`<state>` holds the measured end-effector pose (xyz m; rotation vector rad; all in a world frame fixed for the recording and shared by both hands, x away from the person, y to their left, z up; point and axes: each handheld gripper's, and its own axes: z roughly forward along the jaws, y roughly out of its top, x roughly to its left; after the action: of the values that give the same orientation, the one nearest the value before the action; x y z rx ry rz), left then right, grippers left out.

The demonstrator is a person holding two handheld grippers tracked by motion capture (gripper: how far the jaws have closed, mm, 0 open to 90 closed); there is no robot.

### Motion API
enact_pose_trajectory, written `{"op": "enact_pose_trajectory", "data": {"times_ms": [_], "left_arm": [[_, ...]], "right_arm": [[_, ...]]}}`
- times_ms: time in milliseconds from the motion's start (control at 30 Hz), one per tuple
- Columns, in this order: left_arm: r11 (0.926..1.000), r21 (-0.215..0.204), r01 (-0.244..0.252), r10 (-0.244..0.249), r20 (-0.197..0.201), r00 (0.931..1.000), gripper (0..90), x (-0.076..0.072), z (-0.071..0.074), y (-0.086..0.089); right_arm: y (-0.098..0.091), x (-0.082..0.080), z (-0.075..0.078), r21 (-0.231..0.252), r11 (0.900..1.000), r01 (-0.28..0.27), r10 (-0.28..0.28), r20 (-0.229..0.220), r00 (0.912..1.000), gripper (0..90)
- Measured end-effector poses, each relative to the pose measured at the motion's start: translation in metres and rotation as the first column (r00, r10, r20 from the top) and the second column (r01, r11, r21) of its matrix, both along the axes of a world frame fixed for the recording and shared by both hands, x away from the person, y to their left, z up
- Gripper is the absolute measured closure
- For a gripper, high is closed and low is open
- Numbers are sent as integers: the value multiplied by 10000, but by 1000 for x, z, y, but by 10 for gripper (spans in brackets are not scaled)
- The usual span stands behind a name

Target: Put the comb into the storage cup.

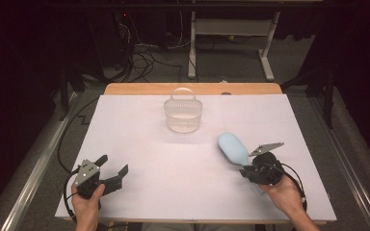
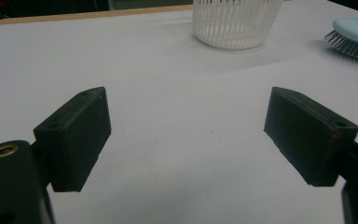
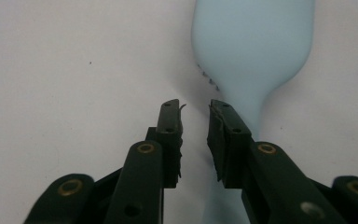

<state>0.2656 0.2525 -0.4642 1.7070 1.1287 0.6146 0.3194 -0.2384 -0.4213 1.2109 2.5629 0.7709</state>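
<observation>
Overhead, the high view shows a white sheet-covered table (image 1: 183, 159) with a strip of pale wood along its far edge. A white slatted plastic basket with a hoop handle (image 1: 183, 114) stands near that far edge, around the middle, with bare surface on all sides of it. The pale blue plastic hairbrush (image 1: 233, 148) lies on the right half, well clear of the right edge, its handle pointing toward the person. The right gripper (image 1: 248, 169) sits at the handle end of the brush, while the left gripper (image 1: 112, 169) rests near the front left corner, far from both things, with a broad open stretch of table between the two hands.

Next, the left gripper view has its two black jaws standing wide apart with nothing between them; the basket (image 2: 235, 23) lies ahead and the brush's bristled head (image 2: 354, 39) at the right edge.

Finally, the right gripper view shows the jaws parted by a narrow gap, loosened and gripping nothing. The brush handle (image 3: 249, 114) runs beside and under the right-hand jaw, outside the gap, and the head fills the upper right.
</observation>
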Motion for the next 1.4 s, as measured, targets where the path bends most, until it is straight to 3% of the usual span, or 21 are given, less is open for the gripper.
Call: {"op": "enact_pose_trajectory", "data": {"times_ms": [167, 400, 733, 1200, 1400], "left_arm": [[10000, 12, 46, -46, -1, 10000, 154, 0, 0, 0], [10000, 5, 55, -55, 1, 10000, 154, 0, 0, 0], [10000, 0, 55, -55, 1, 10000, 154, 0, 0, 0], [10000, 2, 73, -73, 0, 10000, 153, 0, 0, 0], [10000, 15, 62, -62, 35, 10000, 153, 0, 0, -1]], "right_arm": [[-3, 2, 6, -91, 9995, 301, -298, 254, 9992, 679], [-5, 11, 4, -317, 9961, 820, -819, 50, 9966, 616], [-2, 21, -7, -689, 9917, 1081, -1101, -258, 9936, 561], [5, 29, -17, -1110, 9867, 1189, -1237, -380, 9916, 555], [7, 31, -19, -1123, 9861, 1229, -1297, -553, 9900, 609]]}}
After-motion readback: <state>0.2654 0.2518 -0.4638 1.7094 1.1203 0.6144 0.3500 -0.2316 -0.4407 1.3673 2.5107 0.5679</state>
